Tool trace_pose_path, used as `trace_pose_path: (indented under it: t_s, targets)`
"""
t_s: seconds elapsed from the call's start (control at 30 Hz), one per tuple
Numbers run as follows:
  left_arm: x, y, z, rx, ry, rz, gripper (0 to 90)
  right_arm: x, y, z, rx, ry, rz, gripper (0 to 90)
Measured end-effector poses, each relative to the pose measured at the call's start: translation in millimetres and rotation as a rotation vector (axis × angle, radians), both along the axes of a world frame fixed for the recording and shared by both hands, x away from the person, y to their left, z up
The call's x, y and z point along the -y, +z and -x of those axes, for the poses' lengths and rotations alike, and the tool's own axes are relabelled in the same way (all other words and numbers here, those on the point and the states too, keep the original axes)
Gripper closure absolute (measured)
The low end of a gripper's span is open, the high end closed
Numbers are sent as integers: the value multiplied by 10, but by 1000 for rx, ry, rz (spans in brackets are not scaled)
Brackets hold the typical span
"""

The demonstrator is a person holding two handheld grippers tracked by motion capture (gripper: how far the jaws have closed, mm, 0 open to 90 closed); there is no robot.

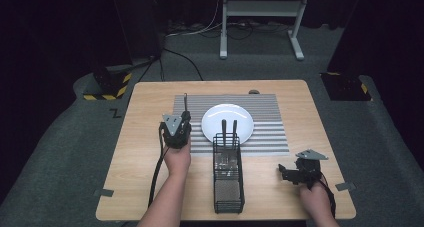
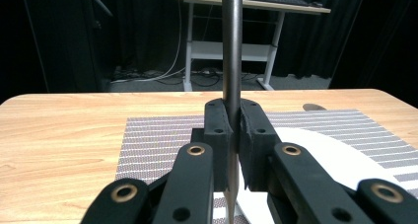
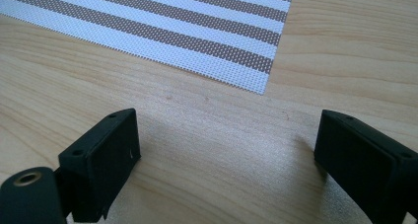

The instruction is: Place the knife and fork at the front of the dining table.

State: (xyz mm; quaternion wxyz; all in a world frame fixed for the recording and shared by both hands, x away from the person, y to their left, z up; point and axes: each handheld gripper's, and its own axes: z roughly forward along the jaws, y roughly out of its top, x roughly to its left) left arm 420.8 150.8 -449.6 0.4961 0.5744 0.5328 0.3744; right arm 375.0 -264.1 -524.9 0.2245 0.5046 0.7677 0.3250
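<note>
The left gripper point(image 2: 231, 135) pinches one utensil point(image 2: 231, 46) upright above the mat point(image 1: 190, 137) left of the plate point(image 1: 215, 129), not yet laid down, two more wait in the caddy point(image 1: 228, 187), and the right gripper point(image 3: 224, 155) rests spread on the table point(image 3: 207, 184).

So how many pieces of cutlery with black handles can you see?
3. One utensil stands upright, clamped in the left gripper beside the plate. Two handles stick up from the wire caddy. More may be hidden inside it.
</note>
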Motion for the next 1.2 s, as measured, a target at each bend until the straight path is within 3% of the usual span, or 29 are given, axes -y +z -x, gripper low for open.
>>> trace_pose_path:
  t_s: [0.57,1.2]
  targets:
    - [71,-71,-253,-46,19,-8,832,-1,0,1,0,-1,0,98]
    - [19,-209,-563,-128,37,48,830,0,0,0,0,0,0,98]
